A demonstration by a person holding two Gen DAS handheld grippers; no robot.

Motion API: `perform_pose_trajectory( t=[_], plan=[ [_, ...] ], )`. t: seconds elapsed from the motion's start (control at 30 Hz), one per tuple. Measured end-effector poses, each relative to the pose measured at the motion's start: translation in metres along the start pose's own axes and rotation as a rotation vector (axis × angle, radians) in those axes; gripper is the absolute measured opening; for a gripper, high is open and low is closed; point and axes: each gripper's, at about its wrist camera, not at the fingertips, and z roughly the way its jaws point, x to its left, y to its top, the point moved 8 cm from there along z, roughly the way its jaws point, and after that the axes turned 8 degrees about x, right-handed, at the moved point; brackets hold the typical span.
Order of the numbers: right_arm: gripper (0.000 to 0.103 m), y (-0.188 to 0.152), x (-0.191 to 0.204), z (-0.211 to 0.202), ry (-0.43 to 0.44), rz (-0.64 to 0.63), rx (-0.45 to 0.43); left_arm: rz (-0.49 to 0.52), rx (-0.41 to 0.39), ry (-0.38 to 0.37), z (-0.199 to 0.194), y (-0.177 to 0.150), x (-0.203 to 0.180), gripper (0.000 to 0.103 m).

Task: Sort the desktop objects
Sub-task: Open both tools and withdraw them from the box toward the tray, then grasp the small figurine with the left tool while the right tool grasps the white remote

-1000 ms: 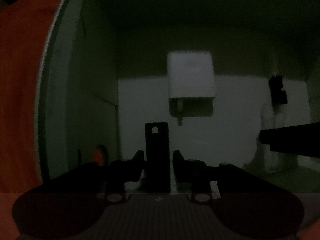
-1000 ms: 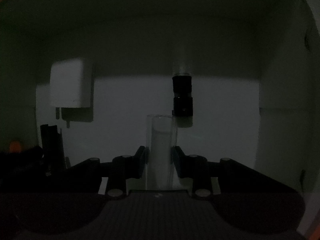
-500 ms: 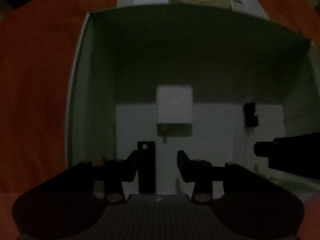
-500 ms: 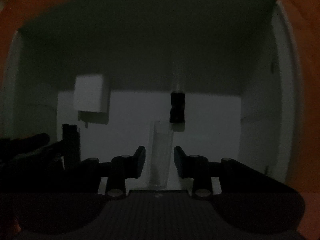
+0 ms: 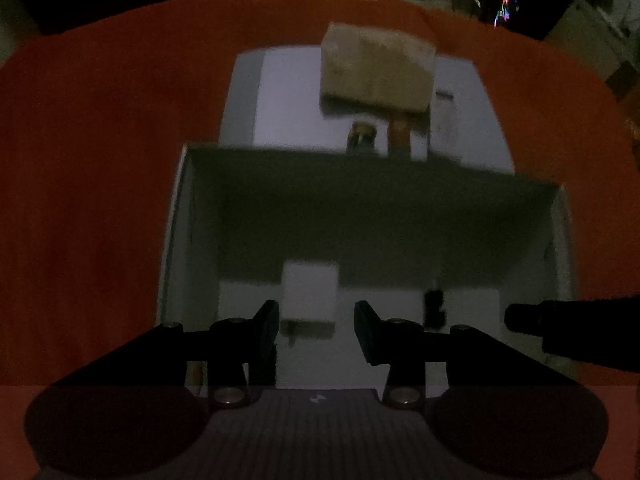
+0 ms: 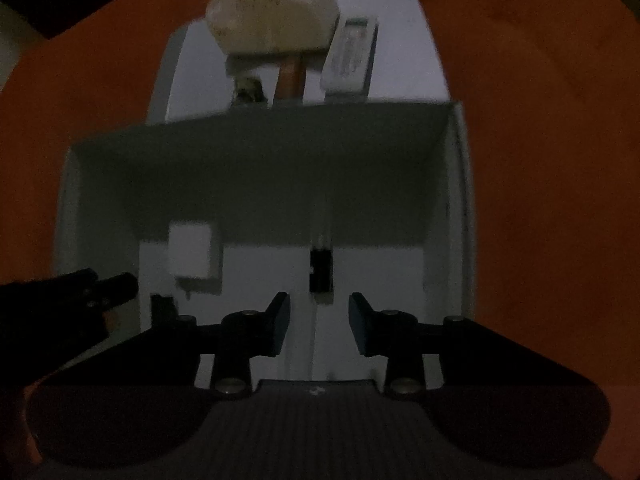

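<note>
Both grippers hang above a white box's near compartment [image 5: 192,240], in dim light. My left gripper [image 5: 316,330] is open with nothing between its fingers; a white charger [image 5: 308,300] lies on the floor below it. My right gripper [image 6: 318,320] is open too. Far beneath it a clear tube [image 6: 320,344] shows only faintly on the floor. Beyond the tube sits a small black part [image 6: 321,272]. A flat black piece [image 6: 162,308] stands near the left wall, below the charger [image 6: 192,252]. The left gripper's tip [image 6: 80,288] enters at the left.
The box's far compartment holds a beige block [image 5: 376,68], a white flat device [image 6: 352,56], a small metallic item [image 5: 362,136] and an orange-brown stick [image 5: 400,128]. An orange cloth [image 5: 100,160] covers the table around the box. The right gripper's tip [image 5: 560,332] shows at the right.
Both grippers have risen out of the compartment, so the box looks smaller and its far half shows. The flat black piece and the clear tube stay on the floor, no longer between the fingers.
</note>
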Motion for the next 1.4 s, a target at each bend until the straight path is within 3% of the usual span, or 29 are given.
perform_pose_trajectory(
  t=[0.33, 0.53, 0.7, 0.77, 1.07, 1.4],
  plan=[
    [0.038, 0.049, -0.005, -0.053, 0.040, 0.004, -0.116, -0.025, -0.070, -0.071, -0.016, 0.057, -0.014, 0.037],
    [0.038, 0.089, -0.014, -0.042, 0.044, 0.032, -0.115, -0.009, -0.050, -0.124, 0.001, 0.092, -0.027, 0.038],
    [0.038, 0.114, -0.025, -0.028, 0.031, 0.045, -0.103, 0.151, -0.053, -0.074, 0.023, 0.108, -0.045, 0.038],
    [0.038, 0.123, -0.029, -0.022, 0.028, 0.054, -0.097, 0.169, -0.045, -0.089, 0.034, 0.113, -0.049, 0.038],
    [0.041, 0.163, -0.041, 0.004, 0.022, 0.074, -0.077, 0.116, 0.002, -0.143, 0.081, 0.139, -0.049, 0.038],
    [0.041, 0.190, -0.041, 0.043, 0.015, 0.082, -0.029, 0.089, 0.014, -0.118, 0.121, 0.157, -0.039, 0.038]
  ],
)
